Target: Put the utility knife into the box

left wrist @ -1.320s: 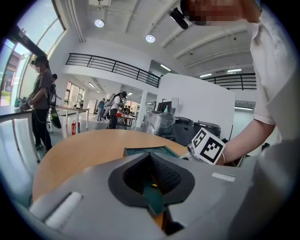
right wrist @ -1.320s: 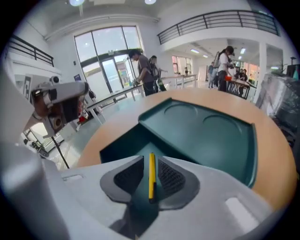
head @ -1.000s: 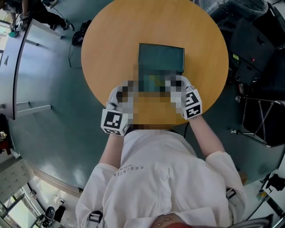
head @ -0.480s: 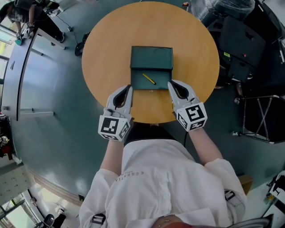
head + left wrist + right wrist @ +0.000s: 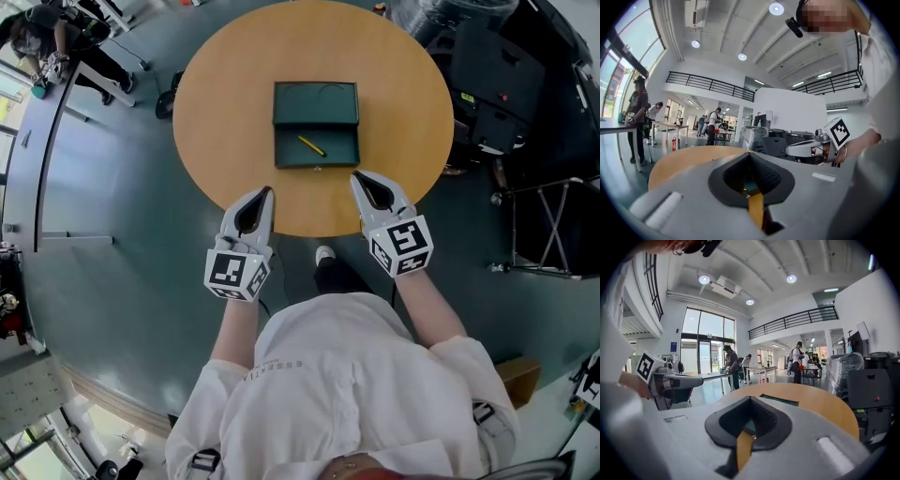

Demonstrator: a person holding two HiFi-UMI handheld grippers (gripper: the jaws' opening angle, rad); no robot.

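A dark green box lies open on the round wooden table, its lid folded back on the far side. The yellow utility knife rests at a slant inside the box's tray. My left gripper hovers at the table's near edge, left of the box and short of it, shut and empty. My right gripper is held near the box's front right corner, also shut with nothing in it. In the left gripper view the jaws meet over the table, and in the right gripper view likewise.
Black cases and wrapped equipment stand right of the table, with a folding stand beside them. A long desk runs along the left. People stand at tables in the background. My shoe shows below the table's edge.
Both grippers have drawn back from the box's front edge toward me. The box with the knife inside stays where it was.
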